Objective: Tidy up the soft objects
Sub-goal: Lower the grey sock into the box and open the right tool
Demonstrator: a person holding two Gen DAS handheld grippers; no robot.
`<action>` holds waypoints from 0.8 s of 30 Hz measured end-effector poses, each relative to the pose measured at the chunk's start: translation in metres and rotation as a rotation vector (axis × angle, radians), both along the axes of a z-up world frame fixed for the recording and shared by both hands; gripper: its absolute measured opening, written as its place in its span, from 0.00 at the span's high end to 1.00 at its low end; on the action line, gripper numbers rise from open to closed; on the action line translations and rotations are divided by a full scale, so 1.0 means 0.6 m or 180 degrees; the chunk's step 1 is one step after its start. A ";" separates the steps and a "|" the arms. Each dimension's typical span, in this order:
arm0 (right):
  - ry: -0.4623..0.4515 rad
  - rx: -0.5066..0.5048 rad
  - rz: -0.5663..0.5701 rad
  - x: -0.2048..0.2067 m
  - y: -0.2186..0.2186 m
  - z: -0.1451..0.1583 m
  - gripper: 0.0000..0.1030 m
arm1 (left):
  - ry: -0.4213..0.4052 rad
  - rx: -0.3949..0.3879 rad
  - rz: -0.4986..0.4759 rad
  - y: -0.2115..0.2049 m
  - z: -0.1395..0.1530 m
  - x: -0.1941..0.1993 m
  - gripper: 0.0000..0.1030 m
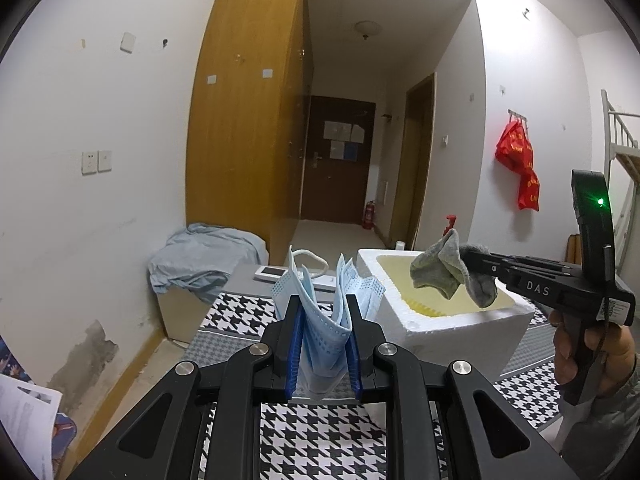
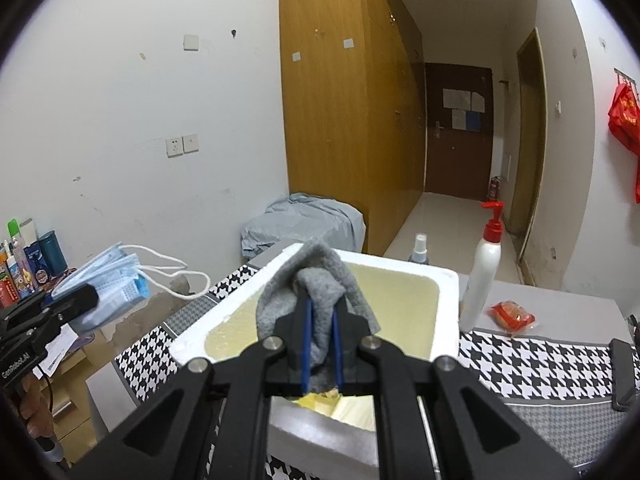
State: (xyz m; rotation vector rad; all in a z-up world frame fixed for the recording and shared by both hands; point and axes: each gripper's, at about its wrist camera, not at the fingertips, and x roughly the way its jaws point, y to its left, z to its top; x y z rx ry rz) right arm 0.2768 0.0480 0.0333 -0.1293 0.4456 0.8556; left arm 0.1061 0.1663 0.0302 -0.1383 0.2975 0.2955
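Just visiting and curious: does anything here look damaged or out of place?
Yes. The wall low on the left has a bare, flaking patch where paint has come off. A blue-grey cloth lies crumpled over a box rather than folded.

Counted items on and above the houndstooth surface (image 2: 532,364)

Two grippers are seen, one foam box (image 2: 444,304), one grey sock (image 2: 320,276), one bunch of blue face masks (image 1: 324,312), one pump bottle (image 2: 482,276) at 2 o'clock of the box, one spray bottle (image 2: 419,250) and one red packet (image 2: 512,314).
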 end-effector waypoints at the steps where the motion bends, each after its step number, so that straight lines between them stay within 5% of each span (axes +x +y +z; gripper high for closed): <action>1: 0.0016 -0.0001 0.0002 0.001 0.001 0.000 0.88 | 0.0001 -0.0005 0.0005 0.000 -0.001 0.000 0.80; 3: 0.0029 -0.0011 0.0005 0.002 0.004 0.000 0.87 | 0.0013 -0.0005 0.0006 -0.001 -0.002 0.001 0.80; 4: 0.0029 -0.0022 -0.0020 0.002 0.005 -0.001 0.77 | 0.0019 -0.0006 0.0015 0.000 -0.002 0.001 0.80; 8: -0.0048 -0.0046 -0.0186 0.000 0.005 0.000 0.11 | 0.0042 -0.0036 0.0058 0.003 -0.004 0.001 0.80; 24: -0.0113 0.0004 -0.0274 -0.005 -0.025 0.009 0.06 | -0.0027 0.0013 -0.0095 -0.011 0.015 0.016 0.80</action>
